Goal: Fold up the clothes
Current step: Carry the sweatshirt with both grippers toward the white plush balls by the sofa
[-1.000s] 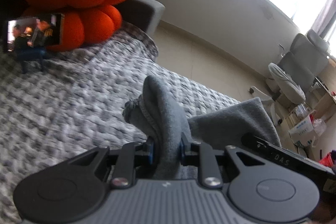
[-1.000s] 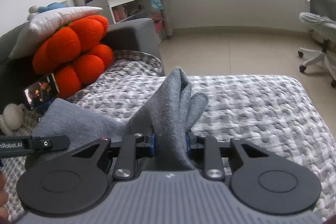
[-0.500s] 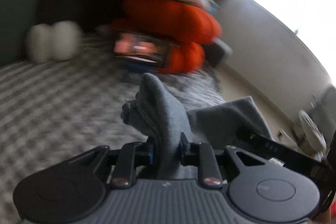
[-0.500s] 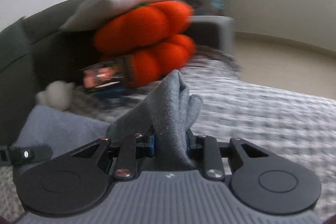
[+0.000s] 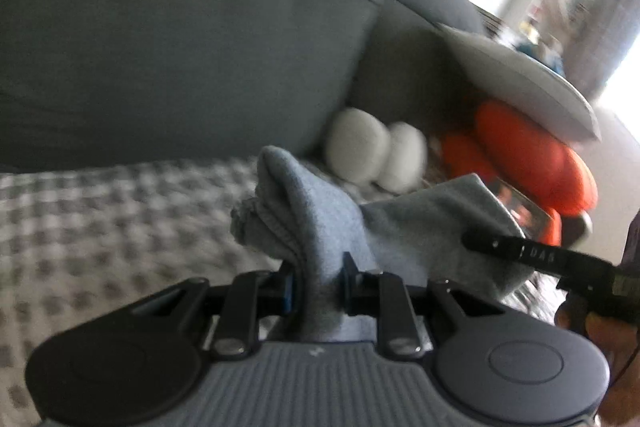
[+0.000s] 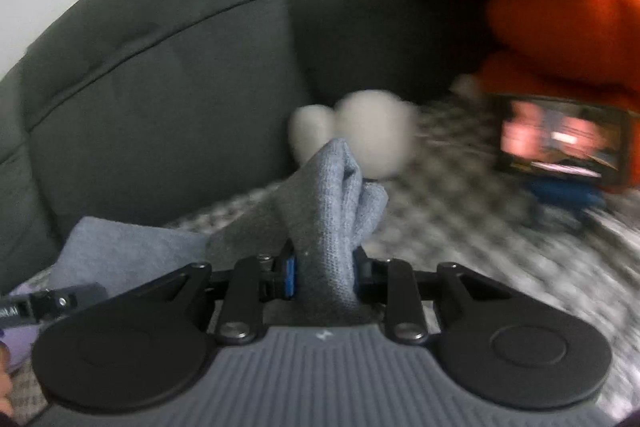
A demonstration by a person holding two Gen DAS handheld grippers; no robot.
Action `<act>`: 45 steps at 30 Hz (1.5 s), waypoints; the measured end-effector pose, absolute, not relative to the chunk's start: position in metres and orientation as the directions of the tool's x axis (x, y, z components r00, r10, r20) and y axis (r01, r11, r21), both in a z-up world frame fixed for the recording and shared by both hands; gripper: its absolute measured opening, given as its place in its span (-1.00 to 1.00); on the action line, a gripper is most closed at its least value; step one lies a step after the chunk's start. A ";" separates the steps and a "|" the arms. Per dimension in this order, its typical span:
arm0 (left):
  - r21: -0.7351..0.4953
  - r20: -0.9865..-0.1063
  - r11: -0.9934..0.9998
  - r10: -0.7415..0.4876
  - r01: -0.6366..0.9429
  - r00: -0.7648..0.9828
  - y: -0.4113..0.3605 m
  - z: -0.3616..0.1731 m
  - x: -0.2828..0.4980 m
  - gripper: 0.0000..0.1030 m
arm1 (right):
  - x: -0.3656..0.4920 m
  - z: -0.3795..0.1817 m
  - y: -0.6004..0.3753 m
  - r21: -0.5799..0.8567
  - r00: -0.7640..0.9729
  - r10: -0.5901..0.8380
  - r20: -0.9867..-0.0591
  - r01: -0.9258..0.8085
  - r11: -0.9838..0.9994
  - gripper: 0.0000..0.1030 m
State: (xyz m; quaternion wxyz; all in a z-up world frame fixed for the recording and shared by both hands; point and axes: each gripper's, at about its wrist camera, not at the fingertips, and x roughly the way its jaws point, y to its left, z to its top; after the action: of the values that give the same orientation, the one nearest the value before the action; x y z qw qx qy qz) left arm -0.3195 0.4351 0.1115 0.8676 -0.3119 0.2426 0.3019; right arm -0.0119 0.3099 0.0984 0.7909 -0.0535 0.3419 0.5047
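Both grippers in play, each pinching a bunched corner of the same grey garment. Left gripper: jaws clenched on a thick wad of fabric, folds sticking up ahead of the tips. Right gripper: same story, jaws clamped on a ridge of the knit, peak standing up between them. Two grips side by side, presumably so one edge can be carried as a straight line and laid over the rest of the cloth.

Between the two holds, the garment stretched in a sagging sheet, clear in the left wrist view, running off toward the other tool's black arm at the right edge. Lower part of the cloth draped below the jaws, out of sight. Apparently lifted off the grey-and-white checked blanket covering the seat; contact with it cannot be told from here.

Background heavily smeared. Dark grey sofa back dead ahead, white plush shapes at its foot, orange cushion under a pale pillow, and a lit phone screen propped on a blue stand beside it.

Looks like mid-fold: edge gripped, not yet laid down. Risk to watch: uneven tension skewing the fold line.
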 end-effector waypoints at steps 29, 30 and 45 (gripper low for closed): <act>-0.341 -0.674 0.509 0.453 -0.791 0.583 0.466 0.030 -0.336 -0.55 | 0.039 0.010 0.390 0.447 0.031 0.743 -0.668 -0.782 0.434 -0.32; -0.345 -0.676 0.506 0.451 -0.791 0.583 0.466 0.030 -0.336 -0.53 | 0.038 0.010 0.390 0.450 0.032 0.744 -0.668 -0.778 0.437 -0.22; -0.405 -0.675 0.504 0.398 -0.763 0.621 0.464 0.053 -0.383 -0.41 | 0.027 0.057 0.357 0.319 0.248 0.739 -0.626 -0.784 0.533 0.24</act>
State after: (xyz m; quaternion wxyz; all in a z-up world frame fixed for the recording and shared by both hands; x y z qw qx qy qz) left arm -0.3829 0.4637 0.0532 0.8279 -0.3537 0.2579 0.3506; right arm 0.0274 0.3571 0.0565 0.7894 -0.0295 0.3785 0.4824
